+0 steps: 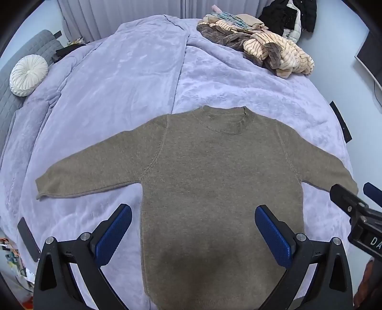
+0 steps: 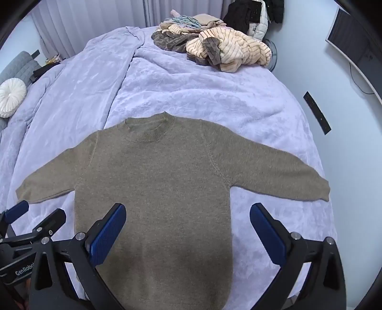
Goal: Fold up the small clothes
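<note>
A small olive-brown knit sweater [image 1: 210, 171] lies flat on a lavender bedspread [image 1: 119, 100], neck away from me, both sleeves spread out to the sides. My left gripper [image 1: 193, 214] hovers open above its lower body, blue pads wide apart, nothing between them. In the right wrist view the same sweater [image 2: 157, 181] shows with its right sleeve [image 2: 286, 181] stretched out. My right gripper [image 2: 188, 214] is open too, above the sweater's lower right part, holding nothing. Each gripper appears at the edge of the other's view: the right gripper [image 1: 353, 202], the left gripper [image 2: 35, 219].
A heap of striped cream and brown clothes [image 1: 262, 45] sits at the bed's far right corner. A round white cushion [image 1: 28, 75] rests on a grey sofa at far left. Dark garments [image 1: 289, 14] hang at the back. A black remote [image 2: 317, 113] lies right of the bed.
</note>
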`<state>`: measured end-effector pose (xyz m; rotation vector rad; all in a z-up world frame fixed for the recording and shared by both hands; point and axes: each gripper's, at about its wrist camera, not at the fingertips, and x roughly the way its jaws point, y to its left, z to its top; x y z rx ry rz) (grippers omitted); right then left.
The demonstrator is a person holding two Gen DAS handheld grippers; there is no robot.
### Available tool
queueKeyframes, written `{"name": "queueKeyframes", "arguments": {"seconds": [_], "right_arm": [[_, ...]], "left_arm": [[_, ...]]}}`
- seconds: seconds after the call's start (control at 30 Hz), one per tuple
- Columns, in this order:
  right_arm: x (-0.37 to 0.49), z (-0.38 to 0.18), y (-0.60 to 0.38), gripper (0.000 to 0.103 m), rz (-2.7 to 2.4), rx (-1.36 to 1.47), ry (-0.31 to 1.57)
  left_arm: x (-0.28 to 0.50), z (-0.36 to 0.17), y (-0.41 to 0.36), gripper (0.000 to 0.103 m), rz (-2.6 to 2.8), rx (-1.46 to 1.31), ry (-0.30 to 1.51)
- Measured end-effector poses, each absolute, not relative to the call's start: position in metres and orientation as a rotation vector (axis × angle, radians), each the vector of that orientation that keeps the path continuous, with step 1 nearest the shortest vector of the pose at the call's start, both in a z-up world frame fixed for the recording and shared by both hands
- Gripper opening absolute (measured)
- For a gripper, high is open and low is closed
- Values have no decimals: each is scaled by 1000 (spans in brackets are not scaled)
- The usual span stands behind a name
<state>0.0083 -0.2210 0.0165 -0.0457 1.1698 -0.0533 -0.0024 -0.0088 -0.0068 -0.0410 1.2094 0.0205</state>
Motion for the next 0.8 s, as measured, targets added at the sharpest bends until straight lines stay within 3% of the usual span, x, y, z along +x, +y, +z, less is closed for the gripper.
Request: {"name": "queueKeyframes", "arguments": {"seconds": [0.8], "right_arm": [[20, 12, -231, 103, -88, -13, 1177]], "left_arm": [[7, -3, -13, 103, 21, -5, 1200]]}}
